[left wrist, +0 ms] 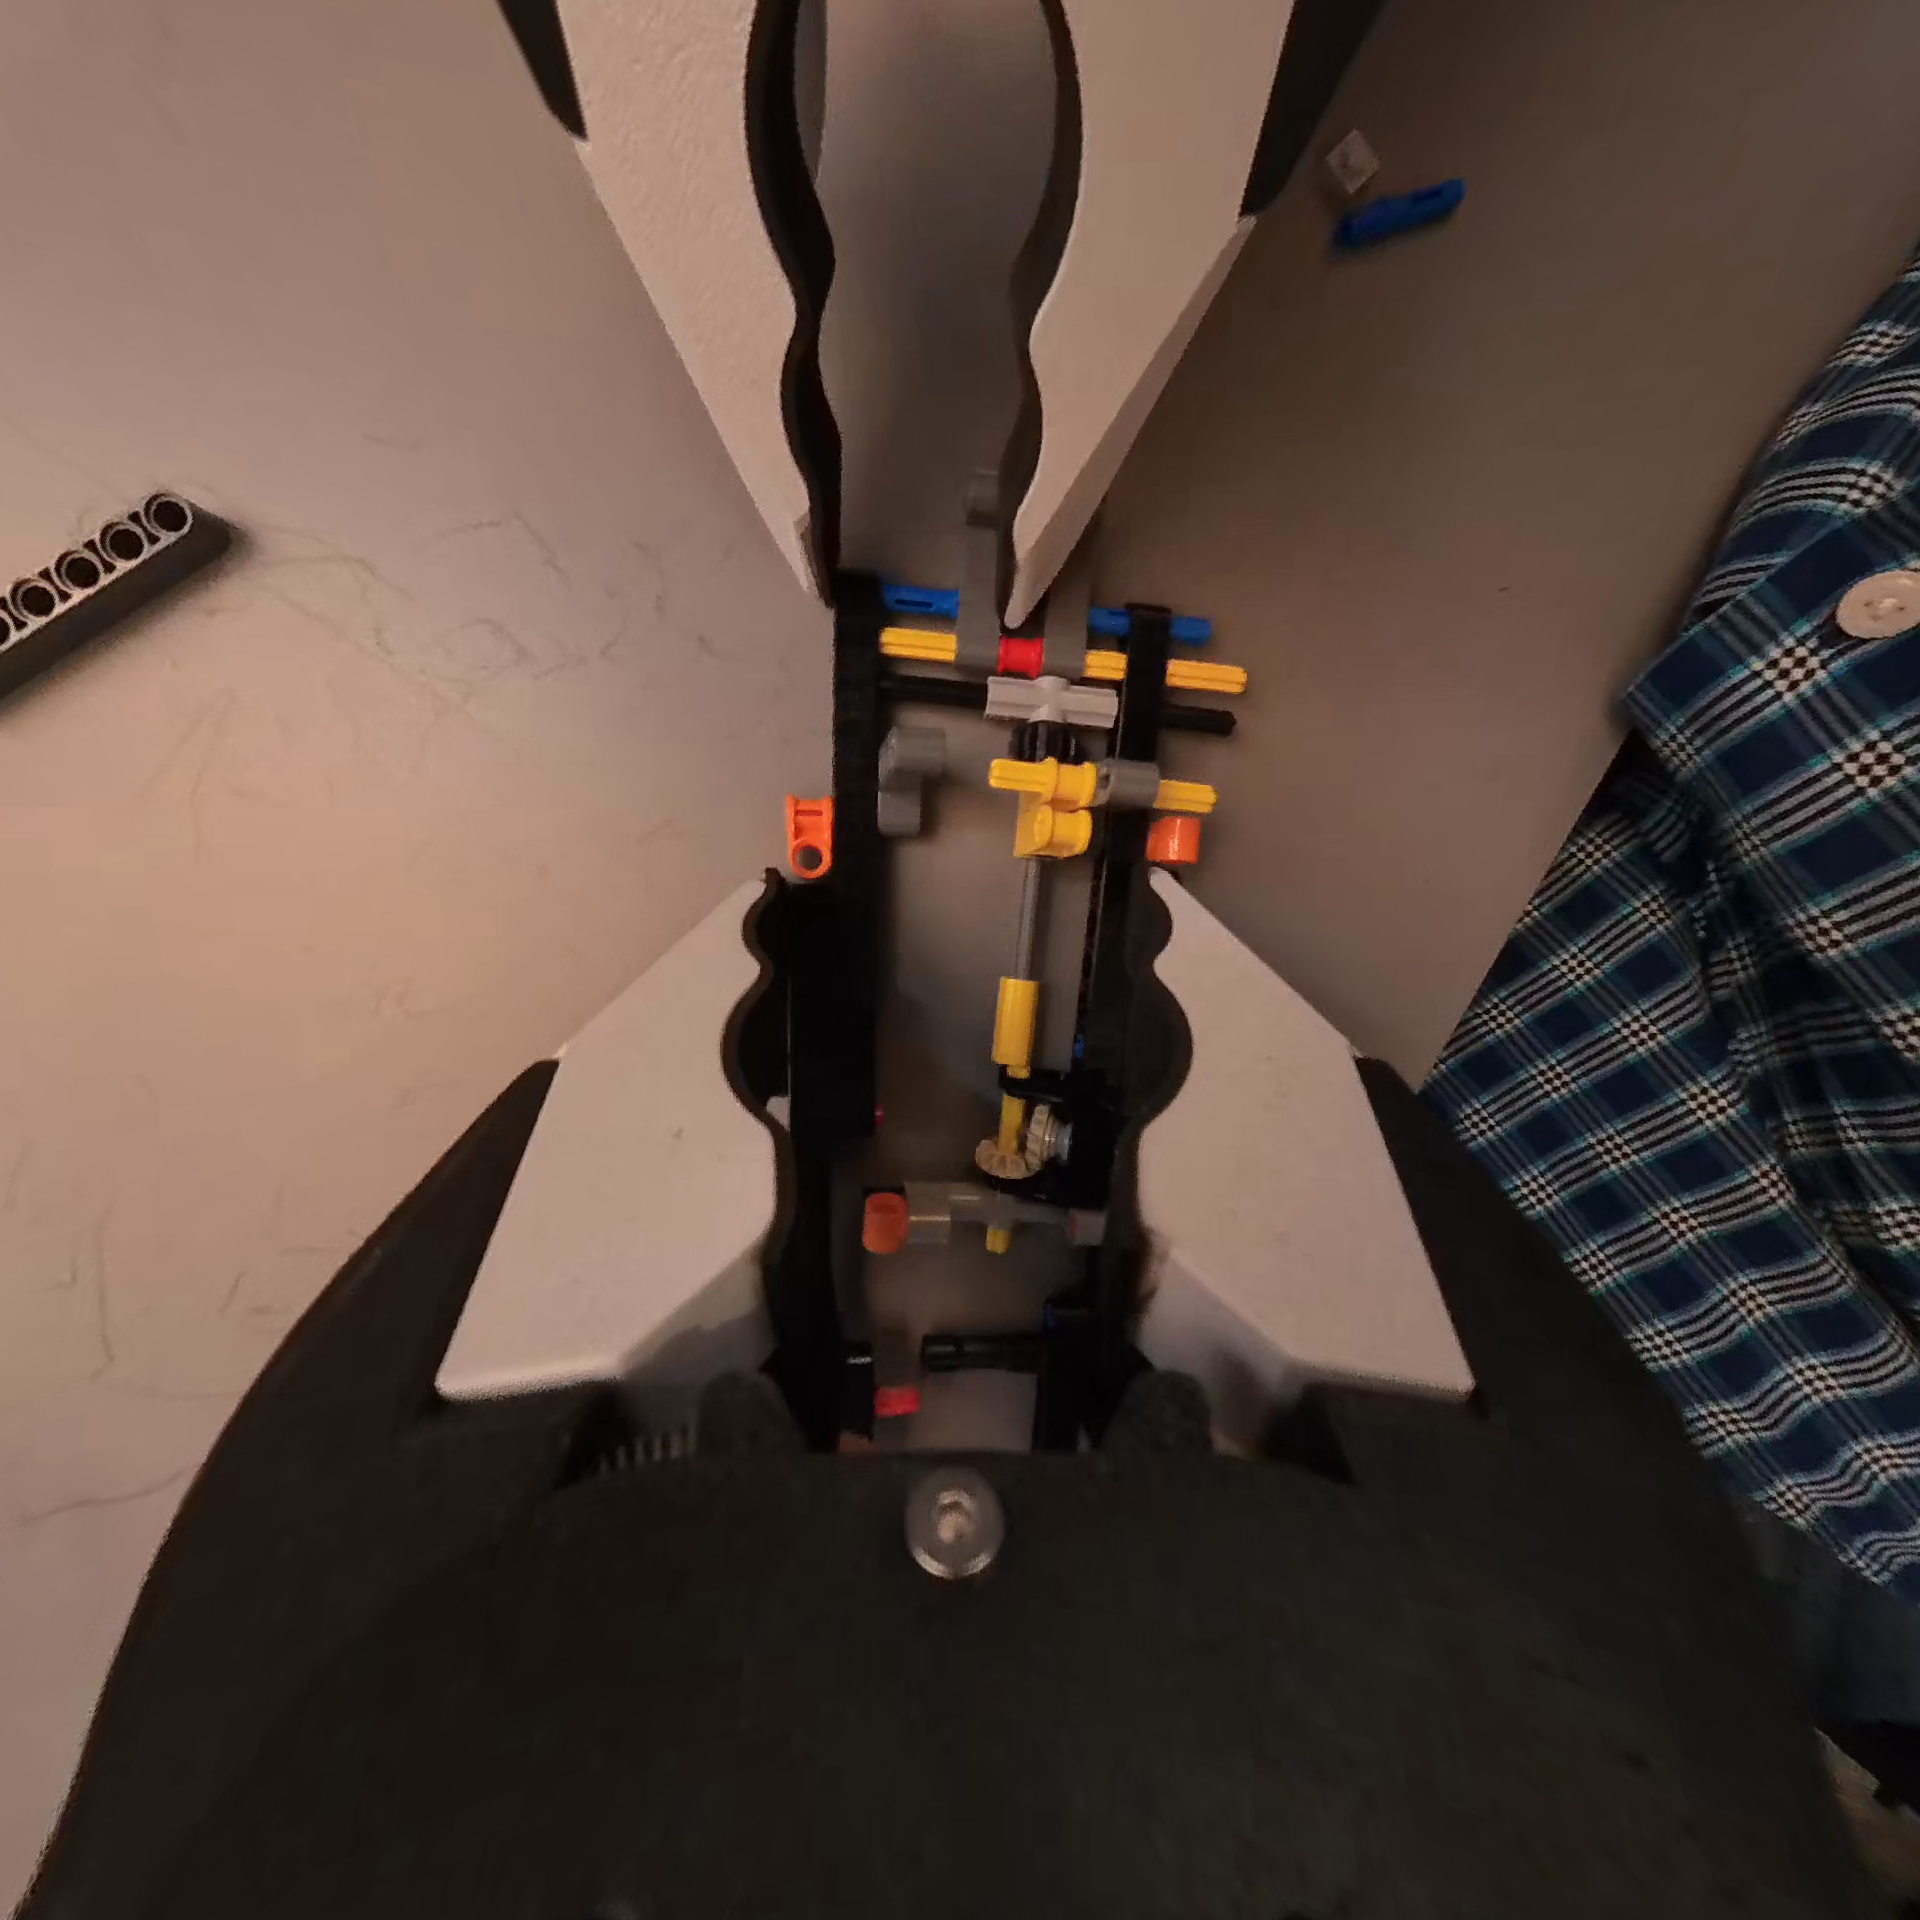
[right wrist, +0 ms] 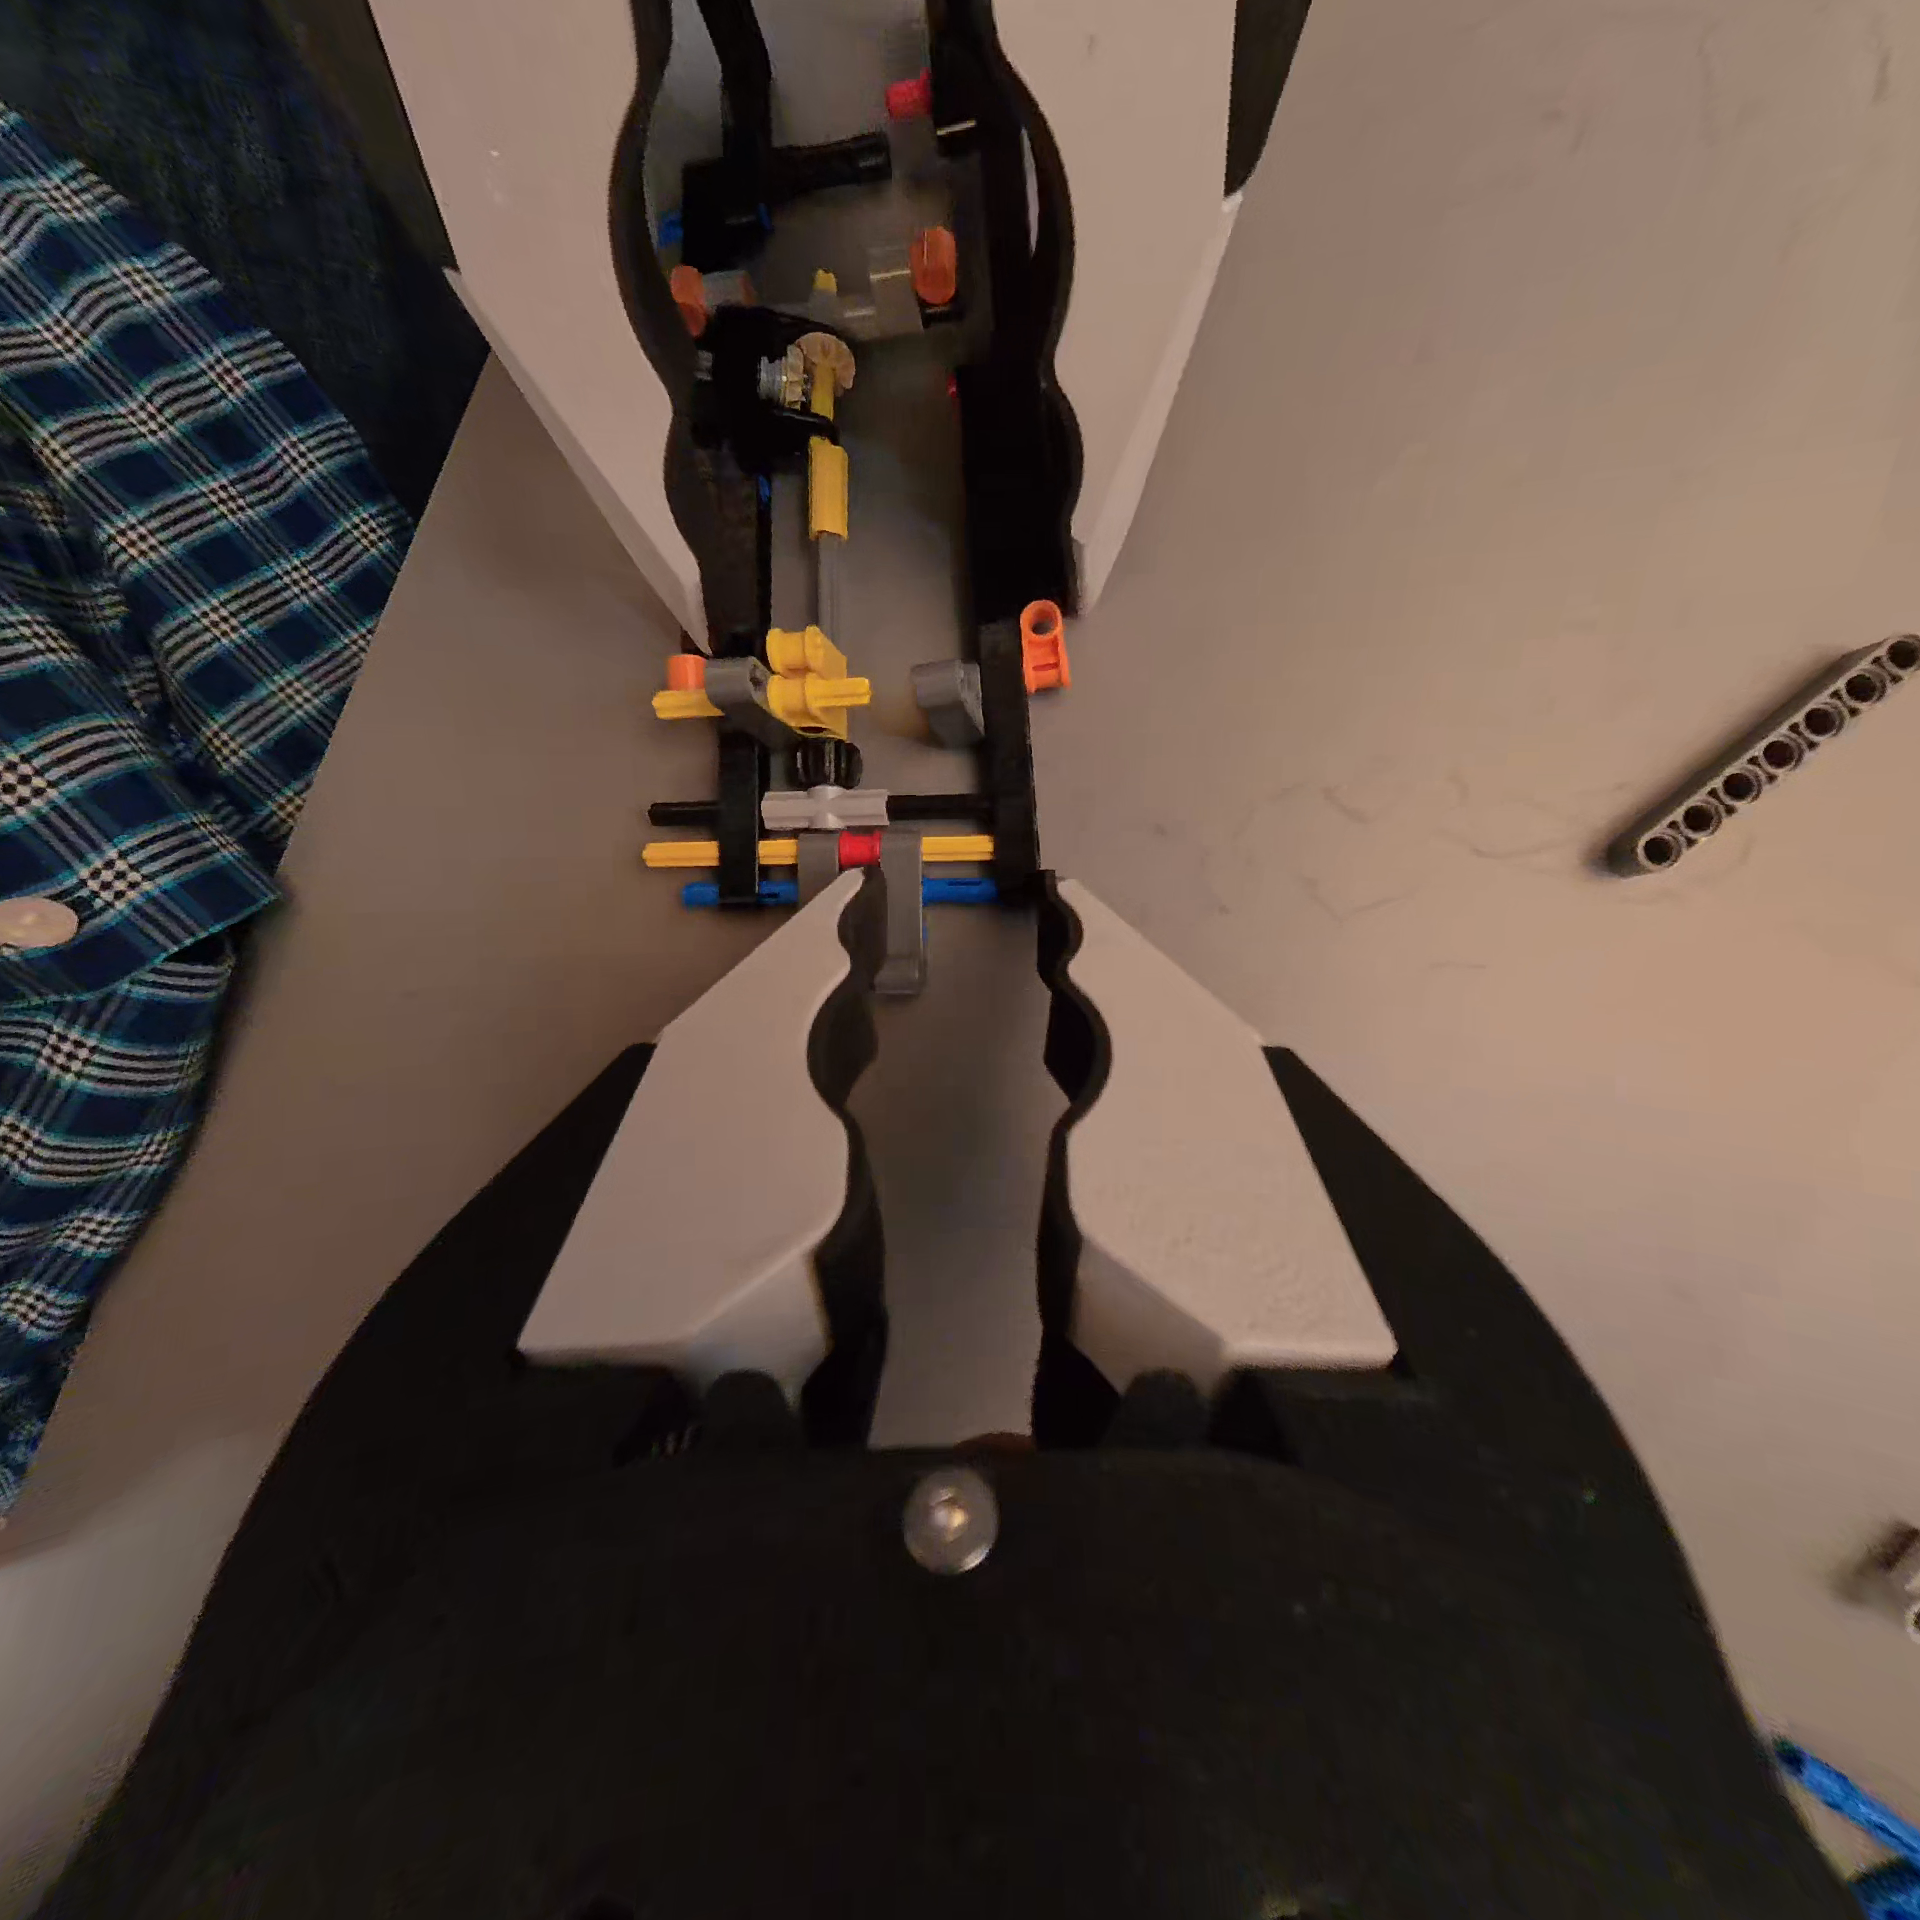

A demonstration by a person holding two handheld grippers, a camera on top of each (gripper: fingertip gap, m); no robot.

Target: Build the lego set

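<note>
Two grippers meet end to end over a lego chassis [left wrist: 977,935] lying on the pale table [left wrist: 416,935]. Much of the chassis's near half is hidden in the left wrist view, its black side beams sunk into the dark pads, and the lowest parts blur into the gripper body. The left gripper [left wrist: 961,894] clamps those beams from outside, fingers pressed against both sides. The right gripper [right wrist: 948,883] points from the opposite end, fingers spread; one fingertip [right wrist: 831,894] touches the red bush [right wrist: 858,849] on the yellow axle [right wrist: 727,854], the other rests against the black beam's end. A grey holed beam [right wrist: 1777,753] lies well apart, cut off in the left view. A plaid sleeve [left wrist: 1714,935] fills one edge.
</note>
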